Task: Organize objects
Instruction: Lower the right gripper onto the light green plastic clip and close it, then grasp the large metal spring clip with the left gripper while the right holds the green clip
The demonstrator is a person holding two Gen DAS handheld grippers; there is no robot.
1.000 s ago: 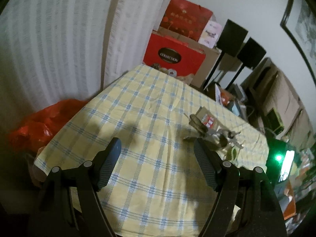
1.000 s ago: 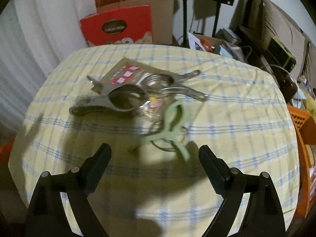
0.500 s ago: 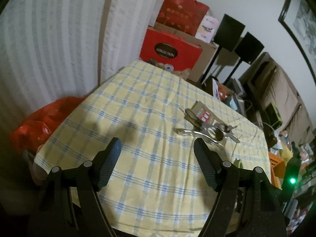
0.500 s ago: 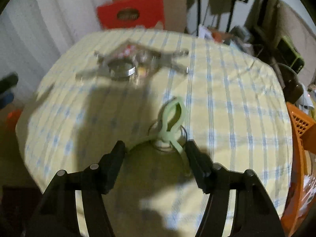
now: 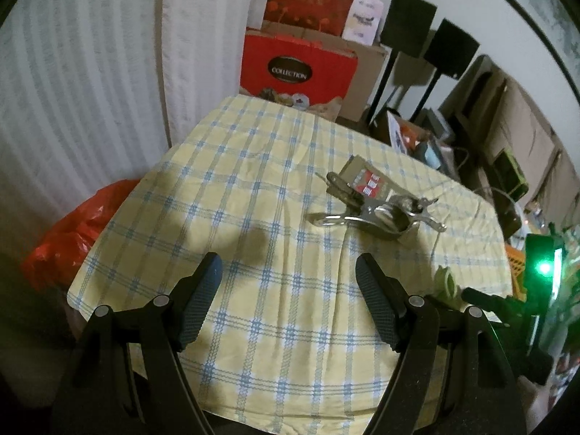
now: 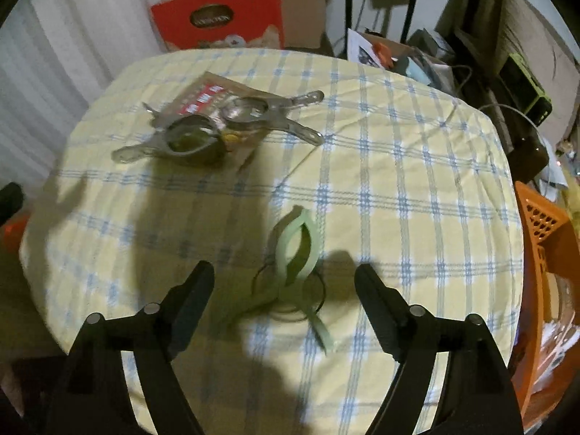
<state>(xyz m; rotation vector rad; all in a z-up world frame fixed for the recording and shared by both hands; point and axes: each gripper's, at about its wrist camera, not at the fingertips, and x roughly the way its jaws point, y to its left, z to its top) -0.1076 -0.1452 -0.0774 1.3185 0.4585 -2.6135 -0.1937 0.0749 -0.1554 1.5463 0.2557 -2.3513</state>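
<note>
Left tool (image 5: pixel 288 286): fingers spread wide apart, nothing between them, held above the near part of the counter (image 5: pixel 253 188), which is covered by a yellow cloth with blue checks.

Ahead of the left tool and to its right lies a group of metal squeezers (image 5: pixel 377 214), resting partly on a flat card packet (image 5: pixel 366 177) with red and white print. The squeezers and packet touch one another. None of them touches the left tool.

Right tool (image 6: pixel 284 290): fingers likewise wide apart and gripping nothing. A pale green clip (image 6: pixel 295 253) lies on the cloth directly ahead, between the two fingertips and just beyond them, its legs splayed toward the tool. A thin dark wire ring (image 6: pixel 288 284) sits at the clip's pivot. Whether the clip touches either finger cannot be told; a gap appears on both sides.

Further ahead and to the left of the right tool are the same squeezers (image 6: pixel 217 127) and packet (image 6: pixel 206 96), well apart from the clip.

Beyond the counter's far edge stands a red box (image 5: pixel 295 69). To the right of the right tool, off the counter, is an orange basket (image 6: pixel 540 224).
</note>
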